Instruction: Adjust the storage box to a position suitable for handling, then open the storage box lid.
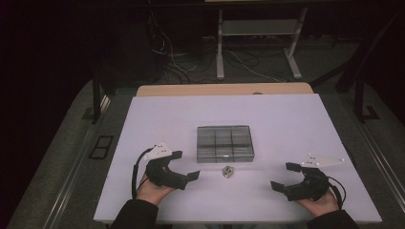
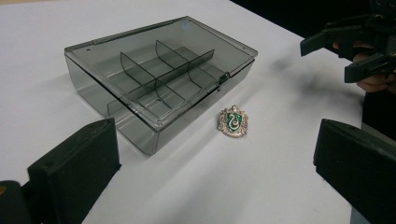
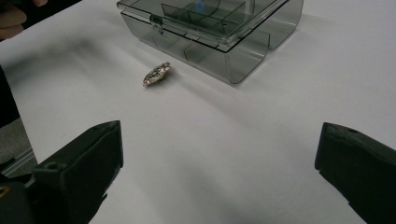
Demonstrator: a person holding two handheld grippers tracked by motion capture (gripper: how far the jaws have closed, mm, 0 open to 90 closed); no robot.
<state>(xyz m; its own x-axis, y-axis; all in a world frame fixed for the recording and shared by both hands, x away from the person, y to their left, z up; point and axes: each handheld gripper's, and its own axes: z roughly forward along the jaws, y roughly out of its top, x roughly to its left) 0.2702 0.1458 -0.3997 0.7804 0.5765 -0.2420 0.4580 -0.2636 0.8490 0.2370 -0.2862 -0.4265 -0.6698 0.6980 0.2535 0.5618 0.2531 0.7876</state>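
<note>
A smoky clear plastic box with inner dividers and a shut lid sits mid-table; it also appears in the left gripper view and the right gripper view. A small crest-shaped pin badge, green and silver, lies on the table just in front of the box's latch, seen edge-on in the right gripper view. My left gripper rests open at the near left, and my right gripper rests open at the near right. Both hold nothing.
The white tabletop has bare room around the box. Its near edge runs just behind my hands. Beyond the far edge are a wooden strip, desk legs and loose cables on the floor.
</note>
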